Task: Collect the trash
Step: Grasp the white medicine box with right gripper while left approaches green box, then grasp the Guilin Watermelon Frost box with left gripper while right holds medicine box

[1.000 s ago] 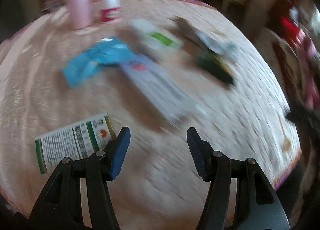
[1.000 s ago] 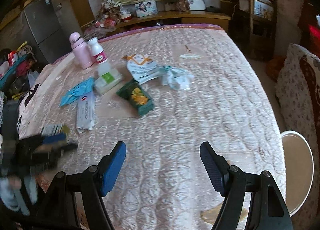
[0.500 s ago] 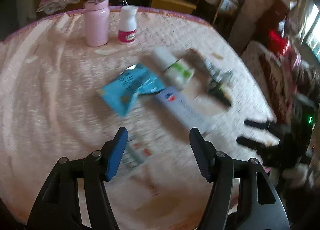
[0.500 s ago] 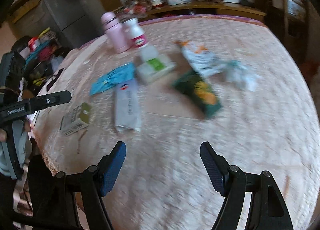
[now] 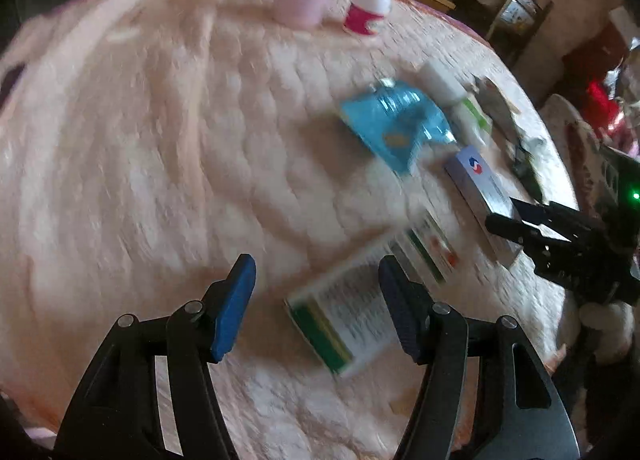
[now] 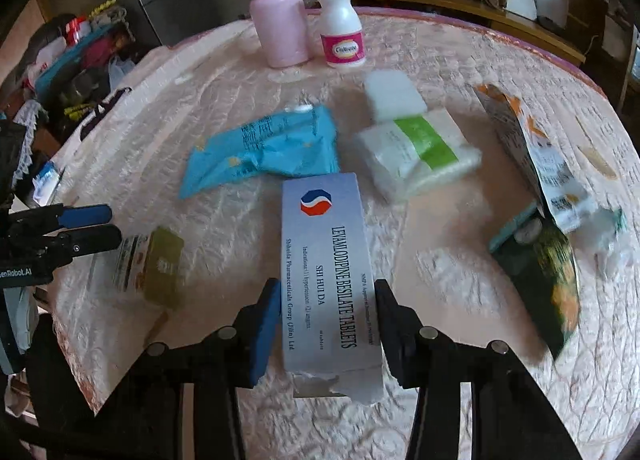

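A silver tablet box lies lengthwise on the pink quilted table. My right gripper is closing on its near end, and both pads touch its long sides. The left wrist view shows the same grip at the right edge, on the box. My left gripper is open above a green-and-white carton, which lies flat between the fingers, nearer the right one and untouched. The carton sits by the left gripper at the table's edge. Also lying loose are a blue wrapper and a dark green snack bag.
A pink bottle and a white pill bottle stand at the far edge. A tissue pack with a green band and a white-orange pouch lie mid-table. Clutter and a cabinet sit beyond the left edge.
My right gripper moved in over the silver box and its jaws narrowed around it. My left gripper swung across the table, so the green-and-white carton now lies between its fingers.
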Demonstrator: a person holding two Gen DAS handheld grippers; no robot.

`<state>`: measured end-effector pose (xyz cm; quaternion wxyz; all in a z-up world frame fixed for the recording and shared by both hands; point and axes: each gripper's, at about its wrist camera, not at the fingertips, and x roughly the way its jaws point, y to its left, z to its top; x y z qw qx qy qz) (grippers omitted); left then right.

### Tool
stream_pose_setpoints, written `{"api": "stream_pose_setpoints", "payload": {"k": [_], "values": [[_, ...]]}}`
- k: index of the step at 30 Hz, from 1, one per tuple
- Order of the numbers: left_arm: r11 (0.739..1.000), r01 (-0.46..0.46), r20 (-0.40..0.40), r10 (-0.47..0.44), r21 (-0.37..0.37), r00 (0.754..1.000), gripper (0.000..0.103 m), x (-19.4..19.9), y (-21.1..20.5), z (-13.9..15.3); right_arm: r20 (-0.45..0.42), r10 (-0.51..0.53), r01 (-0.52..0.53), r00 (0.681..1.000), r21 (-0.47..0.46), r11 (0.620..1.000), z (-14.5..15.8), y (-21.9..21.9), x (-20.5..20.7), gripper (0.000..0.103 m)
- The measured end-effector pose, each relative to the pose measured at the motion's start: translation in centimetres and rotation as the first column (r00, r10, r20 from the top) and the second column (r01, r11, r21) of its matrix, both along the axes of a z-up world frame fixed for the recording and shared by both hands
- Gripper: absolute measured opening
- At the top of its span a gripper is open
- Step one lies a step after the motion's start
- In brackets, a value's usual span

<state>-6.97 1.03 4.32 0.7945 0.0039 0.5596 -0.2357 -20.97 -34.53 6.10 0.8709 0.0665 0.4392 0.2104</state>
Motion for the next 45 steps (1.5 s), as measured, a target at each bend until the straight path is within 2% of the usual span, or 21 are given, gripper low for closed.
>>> {"api": "stream_pose_setpoints", "payload": {"k": [7, 10, 12, 16, 18, 21, 24, 29, 33, 35, 37, 38, 43, 45], "values": [[0.992, 0.116, -0.036, -0.118, -0.048, 0.992, 0.063, -5.0, -1.5, 0.7, -0.053, -0.032, 0.031, 0.998, -0.015, 0.999, -0.8, -4.6, -4.6, 0.045], [0.985, 0.172, 0.027, -0.171, -0.018, 0.985, 0.063, -6.0, -2.6, 1.9, -0.064, -0.048, 0.047, 0.997, -0.009, 0.999, -1.2, -6.2, -5.9, 0.045], [0.982, 0.186, 0.084, -0.187, 0.015, 0.979, 0.063, -6.0, -2.9, 2.9, -0.065, -0.061, 0.063, 0.996, 0.028, 0.998, -1.3, -7.1, -6.7, 0.051], [0.985, 0.159, 0.145, -0.167, 0.064, 0.975, 0.063, -4.6, -3.3, 3.7, -0.053, -0.067, 0.070, 0.996, 0.053, 0.996, -0.9, -7.8, -7.5, 0.063], [0.988, 0.131, 0.160, -0.143, 0.084, 0.977, 0.063, -3.3, -3.5, 3.3, -0.046, -0.068, 0.070, 0.997, 0.057, 0.996, -0.7, -7.4, -7.5, 0.063], [0.995, 0.104, 0.049, -0.104, 0.007, 0.993, 0.063, -1.9, -3.2, 1.4, -0.047, -0.071, 0.074, 0.996, 0.056, 0.996, -0.8, -6.4, -7.0, 0.063], [0.992, 0.107, -0.025, -0.108, -0.066, 0.994, 0.063, -3.2, -3.3, 0.4, -0.053, -0.074, 0.075, 0.996, 0.024, 0.997, -1.1, -5.6, -6.7, 0.063], [0.979, 0.174, -0.006, -0.175, -0.104, 0.984, 0.063, -6.4, -4.9, 1.6, -0.052, -0.106, 0.104, 0.993, -0.050, 0.993, -1.6, -6.4, -6.9, 0.063], [0.989, 0.131, 0.070, -0.127, -0.062, 0.989, 0.063, -5.9, -6.3, 2.8, -0.061, -0.118, 0.120, 0.991, 0.035, 0.992, -1.6, -7.8, -7.0, 0.063], [0.995, 0.099, 0.078, -0.097, -0.031, 0.992, 0.063, -5.3, -7.3, 2.4, -0.054, -0.120, 0.122, 0.991, 0.041, 0.992, -1.5, -7.9, -7.1, 0.064], [0.999, 0.052, 0.076, -0.053, 0.016, 0.996, 0.063, -4.8, -8.0, 1.6, -0.042, -0.115, 0.117, 0.992, 0.040, 0.992, -1.4, -7.7, -7.3, 0.071], [0.999, 0.029, 0.110, -0.033, 0.045, 0.993, 0.063, -4.7, -8.6, 1.5, -0.038, -0.112, 0.114, 0.993, 0.038, 0.993, -1.4, -7.5, -7.4, 0.073], [0.995, 0.025, 0.136, -0.039, 0.101, 0.990, 0.063, -4.3, -10.1, 1.0, -0.009, -0.104, 0.103, 0.995, -0.021, 0.994, -1.6, -6.1, -7.1, 0.073], [0.995, 0.008, 0.147, -0.023, 0.101, 0.989, 0.063, -4.0, -9.8, 1.2, 0.001, -0.109, 0.109, 0.994, -0.051, 0.993, -1.8, -5.5, -6.6, 0.073]]}}
